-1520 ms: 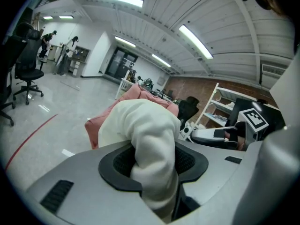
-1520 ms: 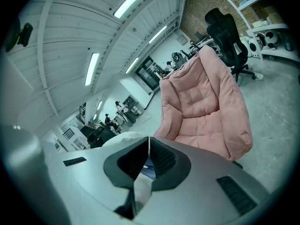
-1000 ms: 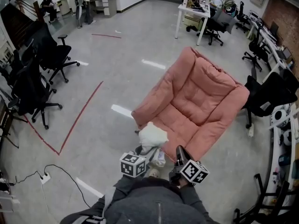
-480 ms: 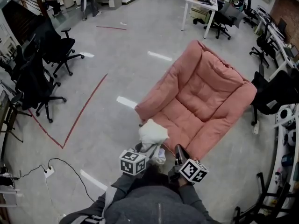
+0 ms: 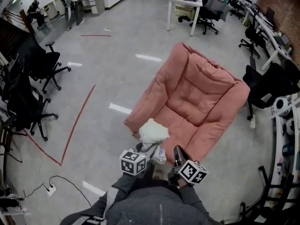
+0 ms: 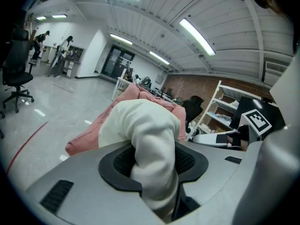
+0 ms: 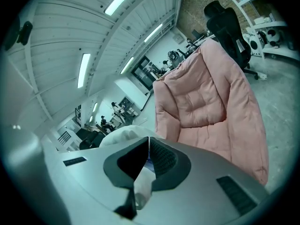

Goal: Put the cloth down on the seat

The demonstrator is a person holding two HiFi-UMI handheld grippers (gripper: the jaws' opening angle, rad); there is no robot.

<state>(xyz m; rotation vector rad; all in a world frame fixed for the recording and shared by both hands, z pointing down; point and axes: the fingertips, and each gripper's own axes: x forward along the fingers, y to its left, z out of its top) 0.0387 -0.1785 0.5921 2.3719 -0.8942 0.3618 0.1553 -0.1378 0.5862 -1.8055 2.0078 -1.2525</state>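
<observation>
Two grippers: the left gripper (image 5: pixel 146 148) and the right gripper (image 5: pixel 177 153) are held side by side low in the head view, just before the person's dark sleeves (image 5: pixel 140 196).
Left jaws: in the left gripper view (image 6: pixel 152 163) they stand part-way apart and pinch a thick white fold of the cloth (image 6: pixel 145 130), which bulges out above them.
Right jaws: in the right gripper view (image 7: pixel 146 161) they are pressed nearly together, with a thin pale strip of cloth caught between them.
Cloth: a bunched white bundle (image 5: pixel 152 131), held up at the near front corner of the armchair (image 5: pixel 197 97); whether it touches the cushion cannot be told.
Seat: the pink quilted seat (image 5: pixel 180 121) lies just beyond the cloth.
Floor: grey and glossy (image 5: pixel 108 88), carrying the armchair.
Surroundings: black office chairs (image 5: pixel 42 64) stand well apart at the left; a white desk (image 5: pixel 185 1) stands far behind.
</observation>
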